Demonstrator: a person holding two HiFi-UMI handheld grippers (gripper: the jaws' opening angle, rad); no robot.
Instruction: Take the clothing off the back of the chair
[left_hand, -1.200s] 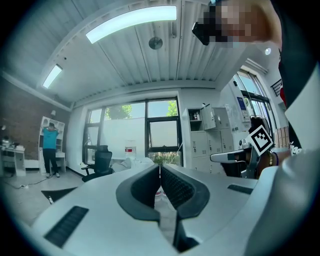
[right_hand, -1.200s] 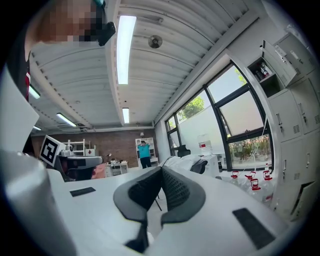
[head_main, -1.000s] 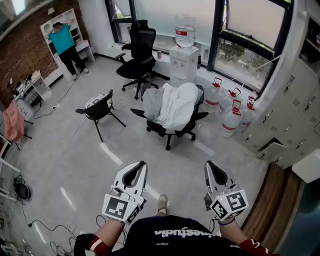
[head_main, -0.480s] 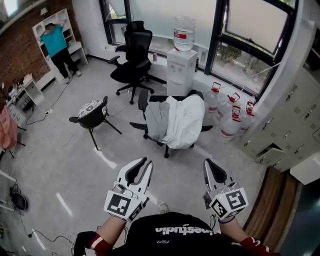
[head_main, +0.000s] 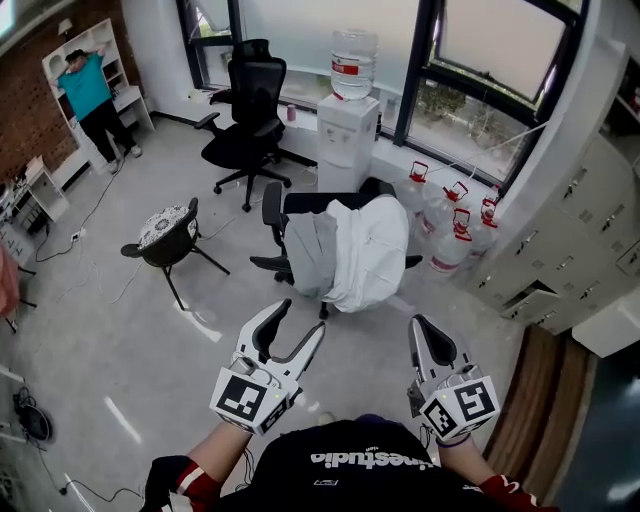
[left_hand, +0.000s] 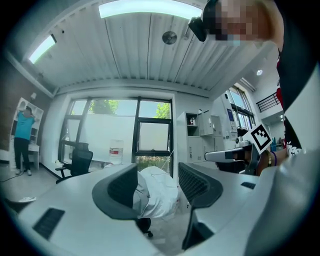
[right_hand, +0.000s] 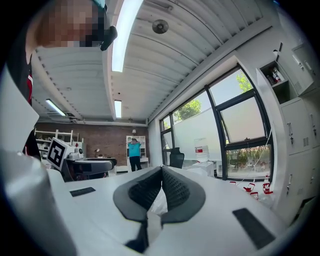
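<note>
A white and grey garment (head_main: 350, 250) is draped over the back and seat of a black office chair (head_main: 300, 205) in the middle of the floor. Both grippers are held level, short of the chair and apart from it. My left gripper (head_main: 298, 318) points at the garment; its jaws are opening and nothing is between them. Through that gap the left gripper view shows the garment (left_hand: 157, 197) some way ahead. My right gripper (head_main: 420, 325) is shut on nothing, to the right of the chair. In the right gripper view its pads (right_hand: 161, 175) meet at the tips.
A water dispenser (head_main: 348, 120) and several floor bottles (head_main: 450, 215) stand behind the chair by the window. Another black office chair (head_main: 245, 115) and a small black chair (head_main: 165, 235) are to the left. A person (head_main: 85, 95) stands by shelves far left. Lockers (head_main: 580, 230) line the right.
Both grippers have moved forward toward the draped chair, which now looks nearer. The left gripper's jaws have gone from shut to spread apart; the right stays shut.
</note>
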